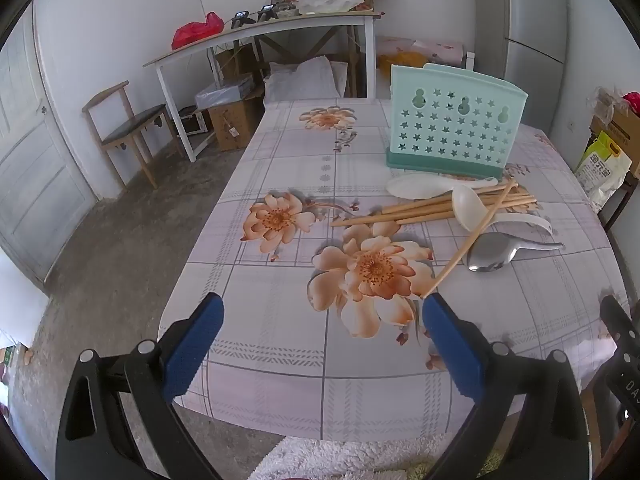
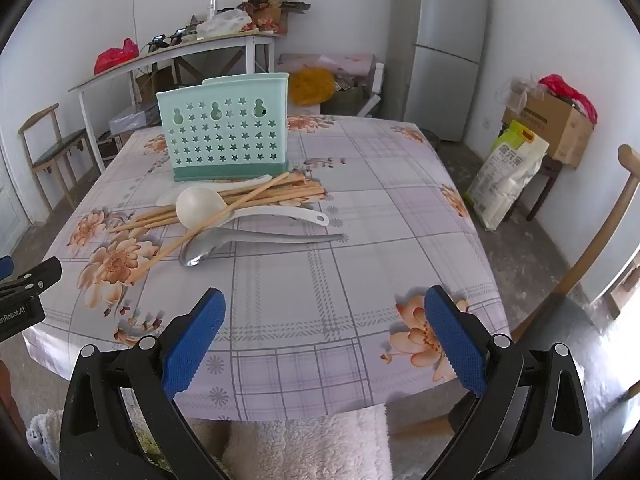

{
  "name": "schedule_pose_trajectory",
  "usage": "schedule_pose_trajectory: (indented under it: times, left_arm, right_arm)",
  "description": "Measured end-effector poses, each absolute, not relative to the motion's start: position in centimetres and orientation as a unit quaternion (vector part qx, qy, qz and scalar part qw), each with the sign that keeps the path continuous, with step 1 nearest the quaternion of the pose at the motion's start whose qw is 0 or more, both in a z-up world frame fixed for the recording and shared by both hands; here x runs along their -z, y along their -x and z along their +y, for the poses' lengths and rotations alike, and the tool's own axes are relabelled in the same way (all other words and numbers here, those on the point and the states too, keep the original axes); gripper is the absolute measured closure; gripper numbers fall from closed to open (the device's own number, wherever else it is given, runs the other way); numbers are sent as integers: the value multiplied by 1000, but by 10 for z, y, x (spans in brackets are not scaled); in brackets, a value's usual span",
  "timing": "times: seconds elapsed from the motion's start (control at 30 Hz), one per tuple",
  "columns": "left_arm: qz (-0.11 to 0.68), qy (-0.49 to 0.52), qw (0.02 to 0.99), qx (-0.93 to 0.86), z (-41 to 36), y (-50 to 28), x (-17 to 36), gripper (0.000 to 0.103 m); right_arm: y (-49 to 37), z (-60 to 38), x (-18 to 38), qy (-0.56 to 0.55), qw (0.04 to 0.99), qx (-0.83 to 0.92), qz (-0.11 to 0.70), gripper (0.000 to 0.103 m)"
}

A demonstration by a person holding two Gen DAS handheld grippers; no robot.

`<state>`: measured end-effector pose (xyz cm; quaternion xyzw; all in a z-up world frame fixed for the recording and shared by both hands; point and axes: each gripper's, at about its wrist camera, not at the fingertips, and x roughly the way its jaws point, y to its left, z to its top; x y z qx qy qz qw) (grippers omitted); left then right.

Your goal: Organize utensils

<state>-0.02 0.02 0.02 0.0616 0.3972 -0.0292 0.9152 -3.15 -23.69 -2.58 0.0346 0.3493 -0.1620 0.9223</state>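
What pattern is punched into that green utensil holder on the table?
Rows of small star cutouts, with three gourd-shaped holes along the top of the utensil holder; clearest in the right wrist view.

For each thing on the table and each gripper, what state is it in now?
Left gripper: open, empty.
Right gripper: open, empty.
Utensil holder: upright; contents hidden.
Chopsticks: loose pile, one lying across.
White ladle: on chopsticks.
Metal spoon: flat on the tablecloth.

Mint star-holed holder (image 2: 224, 136) upright; chopsticks (image 2: 256, 198), white spoons (image 2: 200, 206), steel spoon (image 2: 208, 246) heaped in front.
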Motion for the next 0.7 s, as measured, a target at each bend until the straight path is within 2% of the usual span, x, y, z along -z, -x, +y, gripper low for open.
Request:
schedule_pose_trajectory:
  times: [0.7]
  left_arm:
    - [396,-59,916,29,-1,-2,-4,6]
  right_arm:
    - [30,-240,21,-32,922,160,351,8]
